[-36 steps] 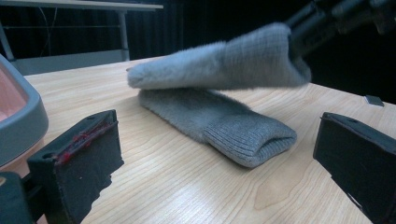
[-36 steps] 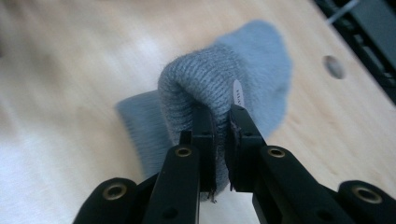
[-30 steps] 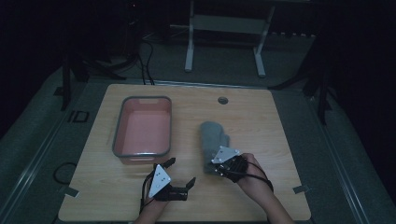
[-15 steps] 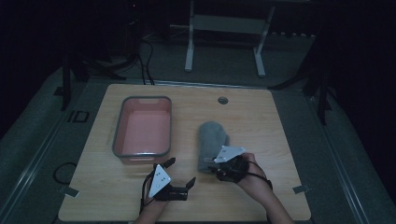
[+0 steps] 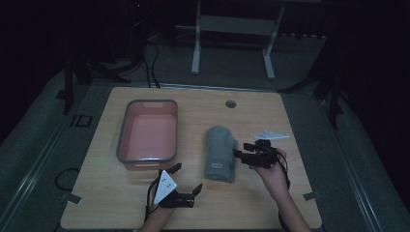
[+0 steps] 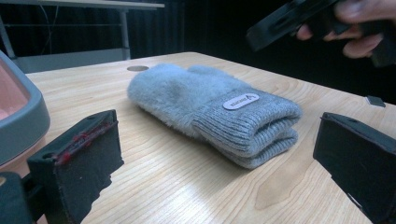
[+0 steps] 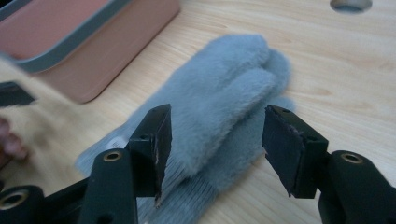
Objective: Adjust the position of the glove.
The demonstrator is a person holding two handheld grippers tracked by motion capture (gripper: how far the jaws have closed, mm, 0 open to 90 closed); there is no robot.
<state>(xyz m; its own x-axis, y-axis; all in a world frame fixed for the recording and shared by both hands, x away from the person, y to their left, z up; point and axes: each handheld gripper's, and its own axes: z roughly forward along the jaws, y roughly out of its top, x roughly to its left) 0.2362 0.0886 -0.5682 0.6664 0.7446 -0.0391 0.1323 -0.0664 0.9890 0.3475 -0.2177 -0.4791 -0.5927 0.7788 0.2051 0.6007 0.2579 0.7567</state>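
Observation:
A pair of fluffy grey mittens lies stacked on the wooden table, cuffs toward me, a small label on the top cuff. My right gripper hovers just right of the mittens, open, its jaws pointing left over the mittens. My left gripper rests low near the table's front edge, left of the cuffs, open and empty. The mittens lie ahead of its jaws, and the right gripper with the hand that holds it shows at the top right.
A pink tub with a grey rim stands left of the mittens, empty; its corner also shows in the right gripper view. A round cable hole sits near the table's far edge. A dark floor surrounds the table.
My right gripper has moved right, off the mittens' right edge, and turned so its jaws point left. The left gripper has stayed put.

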